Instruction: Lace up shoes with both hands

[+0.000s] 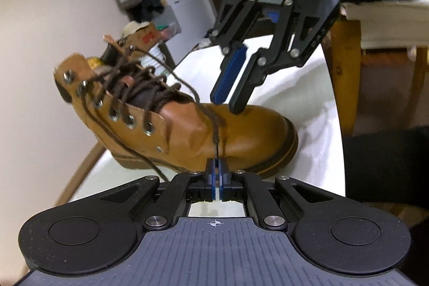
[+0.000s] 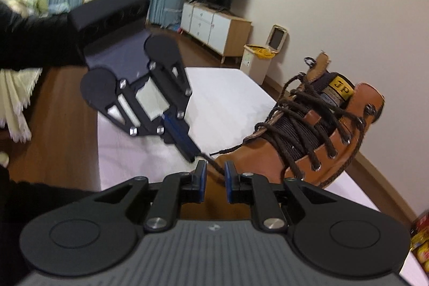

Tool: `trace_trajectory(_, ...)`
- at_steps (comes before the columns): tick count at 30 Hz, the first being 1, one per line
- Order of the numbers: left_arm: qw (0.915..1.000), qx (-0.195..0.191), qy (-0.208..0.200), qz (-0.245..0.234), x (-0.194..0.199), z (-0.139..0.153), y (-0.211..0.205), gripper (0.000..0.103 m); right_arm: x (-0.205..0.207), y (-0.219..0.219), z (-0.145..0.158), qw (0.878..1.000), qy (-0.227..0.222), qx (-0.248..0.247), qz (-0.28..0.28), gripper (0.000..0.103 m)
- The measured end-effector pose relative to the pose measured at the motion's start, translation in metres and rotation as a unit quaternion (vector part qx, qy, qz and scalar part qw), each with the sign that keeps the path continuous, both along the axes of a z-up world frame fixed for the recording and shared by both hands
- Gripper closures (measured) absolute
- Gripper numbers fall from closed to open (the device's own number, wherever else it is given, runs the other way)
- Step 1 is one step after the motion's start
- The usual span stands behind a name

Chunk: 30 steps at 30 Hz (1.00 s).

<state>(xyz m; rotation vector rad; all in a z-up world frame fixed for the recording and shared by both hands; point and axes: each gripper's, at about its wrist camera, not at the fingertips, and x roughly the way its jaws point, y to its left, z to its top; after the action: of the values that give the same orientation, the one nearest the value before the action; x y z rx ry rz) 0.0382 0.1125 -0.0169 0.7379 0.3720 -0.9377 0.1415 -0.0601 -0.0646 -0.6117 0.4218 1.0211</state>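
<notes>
Dim, warm indoor light falls from overhead on both my views. The white surface [image 1: 295,87] glares pale, its texture washed out. Fisheye bending curves walls and darkens the corners. Background furniture looks soft and smeared; the sleeve [image 2: 32,42] is blurred.

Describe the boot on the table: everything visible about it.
The boot is a tan ankle boot, seemingly leather, with a dark brown sole, metal eyelets, top hooks and a heel pull tab. It rests on the white table. A dark brown lace crisscrosses loosely over the dark tongue. One lace end runs across the toe into the shut left gripper; the open right gripper hovers at the toe, whether touching is unclear.
</notes>
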Motion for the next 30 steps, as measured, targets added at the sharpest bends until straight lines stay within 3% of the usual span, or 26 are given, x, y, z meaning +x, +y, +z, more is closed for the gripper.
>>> trace_trajectory(7, 0.9977, 0.048, -0.023, -0.041, 0.0, 0.01, -0.003, 0.101, -0.007, 0.021, 0.002, 0.995, -0.075, -0.044, 0.047, 0.088)
trace_trajectory(11, 0.9973, 0.049, -0.03, -0.045, 0.006, 0.013, 0.0, 0.101, -0.005, 0.03, -0.002, 0.993, -0.072, -0.068, 0.067, 0.089)
trace_trajectory(13, 0.9977, 0.045, -0.03, -0.042, 0.009, 0.013, 0.002, 0.101, -0.005, 0.03, -0.004, 0.993, -0.066, -0.065, 0.067, 0.098)
trace_trajectory(16, 0.9986, 0.035, -0.032, -0.025, 0.013, 0.011, 0.005, 0.1, -0.008, 0.028, -0.004, 0.996, -0.058, -0.05, 0.055, 0.099)
trace_trajectory(19, 0.9993, 0.006, -0.035, 0.015, 0.022, 0.014, 0.01, 0.096, -0.011, 0.027, 0.003, 0.998, -0.051, -0.025, 0.012, 0.099)
trace_trajectory(21, 0.9973, -0.021, -0.043, 0.056, 0.032, 0.021, 0.018, 0.096, -0.011, 0.026, 0.015, 0.997, -0.049, 0.011, -0.059, 0.099)
trace_trajectory(25, 0.991, -0.034, -0.063, 0.113, 0.05, 0.029, 0.019, 0.096, -0.004, 0.021, 0.043, 0.975, -0.033, 0.11, -0.192, 0.099)
trace_trajectory(30, 0.9851, -0.042, -0.099, 0.134, 0.071, 0.044, 0.014, 0.095, 0.01, 0.035, 0.058, 0.961, -0.037, 0.114, -0.248, 0.099)
